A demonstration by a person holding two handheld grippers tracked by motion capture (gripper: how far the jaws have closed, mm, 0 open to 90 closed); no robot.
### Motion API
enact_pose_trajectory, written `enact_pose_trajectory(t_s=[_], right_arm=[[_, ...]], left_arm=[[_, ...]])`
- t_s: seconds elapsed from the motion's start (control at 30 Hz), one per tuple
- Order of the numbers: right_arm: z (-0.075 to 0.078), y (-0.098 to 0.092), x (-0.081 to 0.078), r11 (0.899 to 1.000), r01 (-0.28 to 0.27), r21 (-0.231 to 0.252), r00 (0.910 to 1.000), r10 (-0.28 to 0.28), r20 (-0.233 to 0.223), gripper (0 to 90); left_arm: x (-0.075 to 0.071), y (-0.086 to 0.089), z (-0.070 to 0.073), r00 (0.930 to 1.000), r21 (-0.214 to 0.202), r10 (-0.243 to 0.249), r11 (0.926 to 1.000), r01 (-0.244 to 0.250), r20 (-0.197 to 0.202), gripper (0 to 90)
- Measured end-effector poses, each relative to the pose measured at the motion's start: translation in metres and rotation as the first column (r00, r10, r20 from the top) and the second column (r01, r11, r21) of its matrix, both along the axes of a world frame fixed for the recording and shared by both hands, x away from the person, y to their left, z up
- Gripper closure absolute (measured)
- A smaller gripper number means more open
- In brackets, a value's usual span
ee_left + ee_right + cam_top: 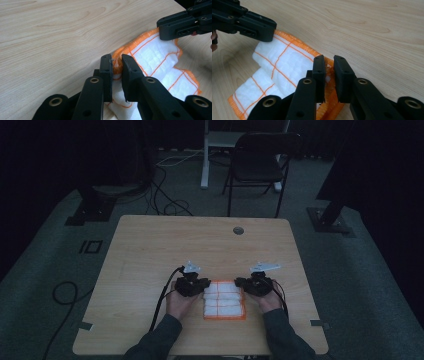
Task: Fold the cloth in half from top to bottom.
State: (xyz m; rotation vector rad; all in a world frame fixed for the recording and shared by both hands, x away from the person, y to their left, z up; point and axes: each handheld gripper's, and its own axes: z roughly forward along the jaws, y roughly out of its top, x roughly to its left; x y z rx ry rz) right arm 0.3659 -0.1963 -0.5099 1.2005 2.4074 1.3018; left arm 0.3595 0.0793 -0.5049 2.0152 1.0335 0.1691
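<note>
A: What do we have in hand?

B: A white cloth [224,300] with orange edging and an orange grid of stitching. It lies on the wooden table [150,250], on the near half, between our two hands.

A: And the left gripper [199,288]?

B: It sits at the cloth's far left corner. In the left gripper view its jaws stand narrow, with the orange hem [117,65] pinched between them, so we hold the cloth there.

A: The right gripper [244,283]?

B: Same story at the cloth's far right corner. In the right gripper view the jaws stand close together with the orange edge [329,65] caught between them. We hold that corner too.

A: How does the cloth lie?

B: In the gripper views the far edge is lifted off the table and folding over the rest of the cloth, which lies flat nearer us. Each gripper view also shows the other gripper across the cloth, at the opposite far corner.

A: Anything else around the cloth?

B: Beyond it the table has a small round grommet [238,230] near its far edge. Past that, a dark folding chair [260,162] stands on the floor.
</note>
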Motion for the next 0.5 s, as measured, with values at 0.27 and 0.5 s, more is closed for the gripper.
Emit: enact_pose_trajectory(t_s=[0.27,0.5], right_arm=[[0.005,0.001,-0.008,1.000,-0.012,-0.027,0.9993,0.013,0.035,81.1],[0.006,-0.003,-0.023,1.000,-0.023,-0.017,0.9986,0.024,0.048,80.7]], left_arm=[[-0.008,0.001,0.003,0.9998,-0.010,-0.009,0.9999,0.009,0.019,80.9],[-0.020,0.004,0.004,0.9990,-0.016,-0.027,0.9995,0.027,0.035,80.8]])
